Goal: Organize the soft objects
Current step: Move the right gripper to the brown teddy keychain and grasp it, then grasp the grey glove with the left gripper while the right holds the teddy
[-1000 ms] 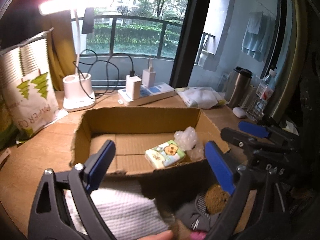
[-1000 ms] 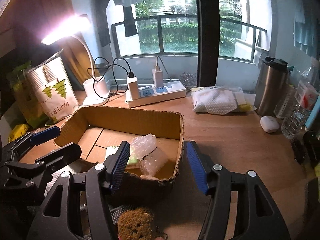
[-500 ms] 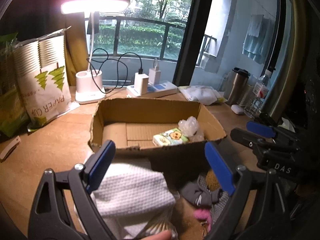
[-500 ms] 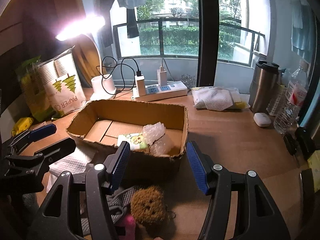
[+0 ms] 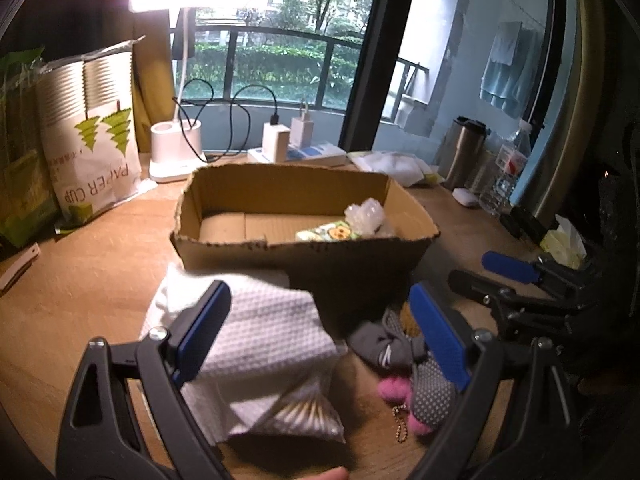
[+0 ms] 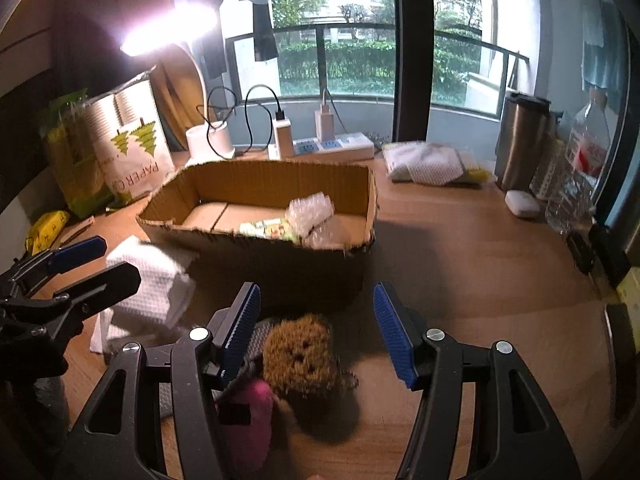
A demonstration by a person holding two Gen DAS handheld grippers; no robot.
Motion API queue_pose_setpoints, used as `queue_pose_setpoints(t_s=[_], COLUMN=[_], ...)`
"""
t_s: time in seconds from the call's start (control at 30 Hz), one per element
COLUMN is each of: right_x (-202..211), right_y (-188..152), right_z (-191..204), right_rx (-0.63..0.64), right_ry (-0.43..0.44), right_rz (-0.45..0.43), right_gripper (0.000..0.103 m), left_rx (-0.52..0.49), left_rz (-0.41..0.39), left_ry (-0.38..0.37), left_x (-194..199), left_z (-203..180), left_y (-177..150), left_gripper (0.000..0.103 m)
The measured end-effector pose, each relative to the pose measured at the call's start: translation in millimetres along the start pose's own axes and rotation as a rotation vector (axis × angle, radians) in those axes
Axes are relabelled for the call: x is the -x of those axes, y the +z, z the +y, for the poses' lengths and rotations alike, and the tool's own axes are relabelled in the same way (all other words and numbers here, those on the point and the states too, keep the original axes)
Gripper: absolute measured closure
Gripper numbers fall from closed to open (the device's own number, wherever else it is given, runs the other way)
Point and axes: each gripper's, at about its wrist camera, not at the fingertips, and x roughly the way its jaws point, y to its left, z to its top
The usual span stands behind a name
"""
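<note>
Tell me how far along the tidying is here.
Done: a printed packet and bubble wrap lie in the cardboard box. In hand: nothing; both tongs, left and right, are open. Left: white cloth, grey sock, brown plush, pink pompoms.

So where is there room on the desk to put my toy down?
The bare wood right of the cardboard box, reaching toward the steel tumbler, is free. So is the stretch left of the box, before the paper cup bag. In front of the box it's crowded: white cloth, brown plush, grey sock.
</note>
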Motion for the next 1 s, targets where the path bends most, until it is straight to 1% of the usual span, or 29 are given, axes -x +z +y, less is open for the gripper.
queue_pose_setpoints(t_s=[0.27,0.57,0.6,0.63,0.7,0.83,1.0], right_x=[-19.4,-47.3,-47.7,-46.7,-45.7,-44.2,-34.8], right_y=[-24.9,-37.1,-38.0,-38.4,-38.7,-38.5,-37.8], right_z=[-4.0,-3.6,-4.4,-5.6,-7.6,-15.2,-31.2], right_rx=[-0.001,0.013,0.015,0.015,0.024,0.022,-0.005], right_ry=[0.038,0.112,0.121,0.128,0.14,0.144,0.136], right_rz=[0.066,0.151,0.152,0.148,0.145,0.135,0.11], right_gripper=[0.041,0.041,0.045,0.051,0.056,0.06,0.062], left_rx=[-0.003,-0.038,-0.046,-0.053,-0.064,-0.088,-0.116], left_rz=[0.037,0.072,0.077,0.081,0.09,0.12,0.148], left_ry=[0.01,0.014,0.013,0.012,0.012,0.005,-0.004], left_x=[-8.6,-21.2,-23.2,-25.4,-30.1,-41.7,-56.1], left_z=[-7.1,-24.5,-27.7,-30.8,-36.3,-46.8,-57.9], left_y=[-13.1,-16.0,-16.0,-15.8,-15.2,-16.0,-17.3], left_gripper=[0.011,0.011,0.011,0.011,0.011,0.011,0.011])
